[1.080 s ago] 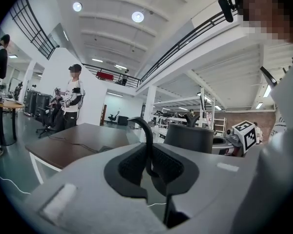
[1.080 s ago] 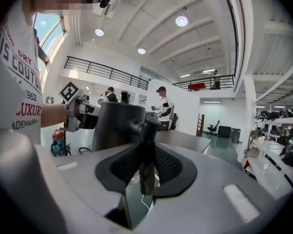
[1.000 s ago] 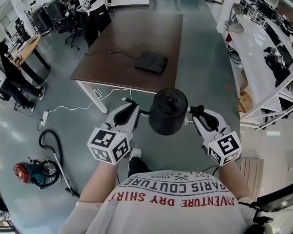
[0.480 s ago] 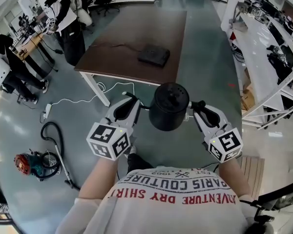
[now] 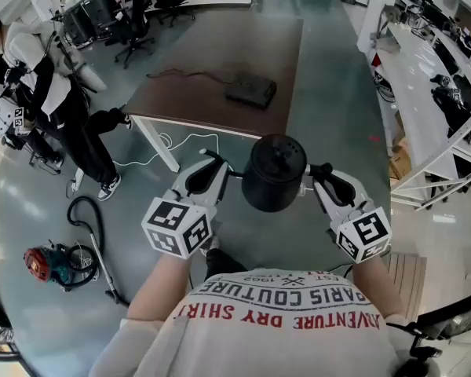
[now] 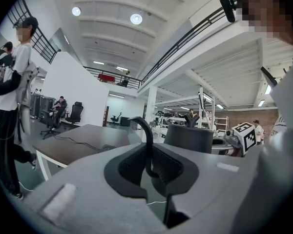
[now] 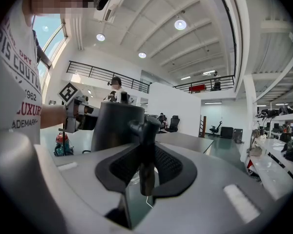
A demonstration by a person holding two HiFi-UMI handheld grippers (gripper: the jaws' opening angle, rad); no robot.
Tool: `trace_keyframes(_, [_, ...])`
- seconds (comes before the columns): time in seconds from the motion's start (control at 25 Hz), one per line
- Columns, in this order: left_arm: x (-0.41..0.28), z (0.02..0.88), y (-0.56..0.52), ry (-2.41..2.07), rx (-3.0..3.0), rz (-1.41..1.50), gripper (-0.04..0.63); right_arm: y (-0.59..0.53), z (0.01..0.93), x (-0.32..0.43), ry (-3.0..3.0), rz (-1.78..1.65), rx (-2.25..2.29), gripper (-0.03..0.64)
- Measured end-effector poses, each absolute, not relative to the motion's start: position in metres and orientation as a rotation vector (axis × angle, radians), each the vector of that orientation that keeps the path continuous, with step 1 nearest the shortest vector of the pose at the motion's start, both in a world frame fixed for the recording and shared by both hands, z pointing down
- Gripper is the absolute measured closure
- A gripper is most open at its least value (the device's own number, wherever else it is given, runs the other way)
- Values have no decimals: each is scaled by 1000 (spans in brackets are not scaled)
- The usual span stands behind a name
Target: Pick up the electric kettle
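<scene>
The black electric kettle [image 5: 274,173] hangs in the air in front of my chest, held between both grippers, well off the brown table [image 5: 196,85]. My left gripper [image 5: 217,166] is shut on its thin curved spout [image 6: 147,145], with the kettle body [image 6: 188,138] just beyond the jaws. My right gripper [image 5: 317,173] is shut on the kettle's black handle [image 7: 145,152], which stands upright between the pads, the body [image 7: 116,126] to its left. The kettle's flat black base [image 5: 251,93] lies on the table.
A person in black and white [image 5: 59,100] walks by the table's left near corner. A cable [image 5: 184,75] runs across the tabletop. A vacuum cleaner with hose [image 5: 53,262] lies on the floor at left. White shelving [image 5: 428,85] lines the right side.
The kettle stays gripped between both grippers, shifted only slightly. The person at the left has walked along the table's side toward its near corner.
</scene>
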State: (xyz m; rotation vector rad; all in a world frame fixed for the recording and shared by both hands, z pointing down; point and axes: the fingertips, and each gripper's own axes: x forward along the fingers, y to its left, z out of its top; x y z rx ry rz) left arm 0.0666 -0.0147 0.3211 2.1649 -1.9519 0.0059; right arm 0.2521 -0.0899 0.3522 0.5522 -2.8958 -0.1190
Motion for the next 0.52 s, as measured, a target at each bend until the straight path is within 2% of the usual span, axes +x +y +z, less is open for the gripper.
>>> trace_keyframes(0.52, [64,326,-17,-1945,2171,2,558,-90,357,250,-2893,-121,567,526])
